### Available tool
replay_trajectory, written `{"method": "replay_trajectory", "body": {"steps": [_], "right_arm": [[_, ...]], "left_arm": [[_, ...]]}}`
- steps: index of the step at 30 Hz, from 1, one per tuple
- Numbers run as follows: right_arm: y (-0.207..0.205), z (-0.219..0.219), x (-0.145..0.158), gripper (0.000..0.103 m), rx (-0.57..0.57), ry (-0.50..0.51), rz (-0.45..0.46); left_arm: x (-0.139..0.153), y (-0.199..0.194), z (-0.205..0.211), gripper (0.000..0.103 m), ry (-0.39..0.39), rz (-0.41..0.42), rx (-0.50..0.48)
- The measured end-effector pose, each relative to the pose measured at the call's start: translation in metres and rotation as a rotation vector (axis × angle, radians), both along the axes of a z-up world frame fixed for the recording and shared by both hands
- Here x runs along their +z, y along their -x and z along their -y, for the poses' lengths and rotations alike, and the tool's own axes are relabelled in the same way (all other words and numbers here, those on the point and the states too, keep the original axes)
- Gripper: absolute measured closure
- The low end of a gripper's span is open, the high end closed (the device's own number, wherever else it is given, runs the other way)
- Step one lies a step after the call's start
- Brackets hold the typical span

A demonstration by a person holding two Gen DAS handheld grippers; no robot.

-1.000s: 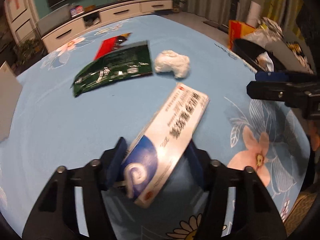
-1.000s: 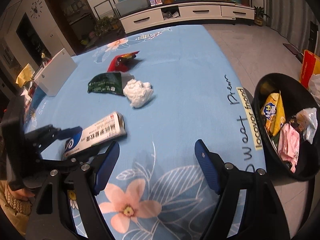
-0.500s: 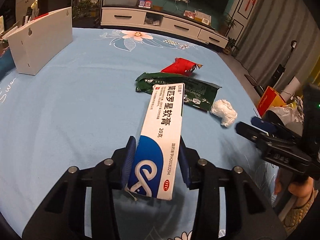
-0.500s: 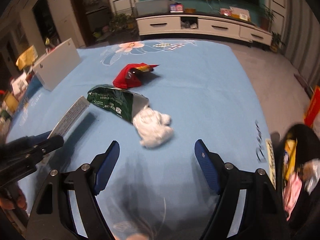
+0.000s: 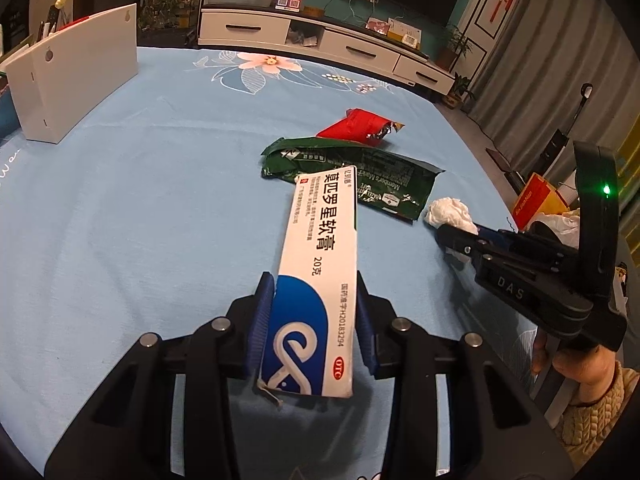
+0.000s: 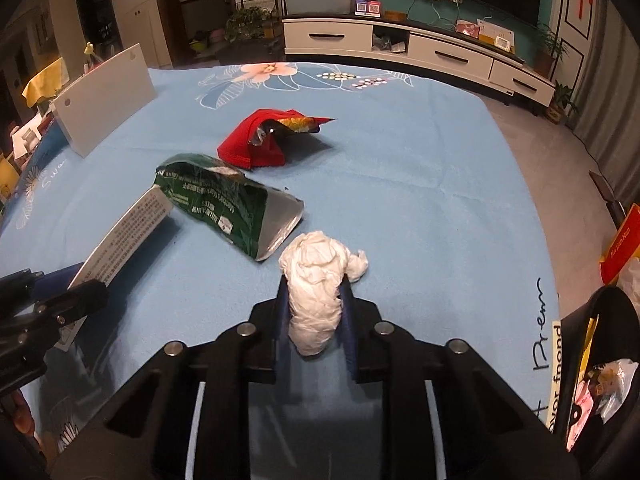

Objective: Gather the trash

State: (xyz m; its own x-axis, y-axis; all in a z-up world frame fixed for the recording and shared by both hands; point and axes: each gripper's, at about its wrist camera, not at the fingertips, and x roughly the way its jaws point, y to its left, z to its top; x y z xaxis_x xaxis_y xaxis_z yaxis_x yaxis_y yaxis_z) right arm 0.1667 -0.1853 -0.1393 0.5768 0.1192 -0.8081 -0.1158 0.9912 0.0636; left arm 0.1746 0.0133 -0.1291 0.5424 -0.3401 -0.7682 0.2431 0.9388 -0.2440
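Left wrist view shows the left claw [image 5: 314, 334] clamped on a box [image 5: 316, 280] above the counter [image 5: 140, 200], while the right claw [image 6: 314, 320], jaws just closing, pinches a tissue [image 6: 316, 276].

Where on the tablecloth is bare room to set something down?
Bare: the stretch between the white box and green wrapper, and right of the red wrapper toward the bin. Crowded: wrappers, crumpled tissue and ointment carton.
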Motion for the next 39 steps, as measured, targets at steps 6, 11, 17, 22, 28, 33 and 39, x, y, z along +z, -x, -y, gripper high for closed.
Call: {"method": "replay_trajectory", "body": {"steps": [6,11,17,22,28,33,39], "right_arm": [[0.020,0.002,0.010,0.083,-0.013,-0.045,0.018],[0.049,0.002,0.023,0.083,-0.017,-0.087,0.031],[0.082,0.003,0.033,0.083,-0.026,-0.107,0.033],[0.106,0.004,0.040,0.083,-0.025,-0.120,0.029],[0.126,0.002,0.048,0.082,-0.022,-0.109,0.014],[0.142,0.001,0.062,0.083,-0.020,-0.095,0.041],[0.157,0.001,0.071,0.082,-0.019,-0.085,0.055]], "left_arm": [[0.005,0.005,0.004,0.064,-0.005,0.016,-0.006],[0.010,0.013,0.009,0.064,-0.010,0.031,-0.015],[0.018,0.030,0.016,0.064,-0.017,0.054,-0.030],[0.023,0.052,0.020,0.064,-0.019,0.067,-0.030],[0.030,0.077,0.017,0.064,0.004,0.089,-0.014],[0.046,0.096,0.015,0.064,0.013,0.135,-0.010],[0.059,0.114,0.011,0.064,0.023,0.172,-0.008]]}}
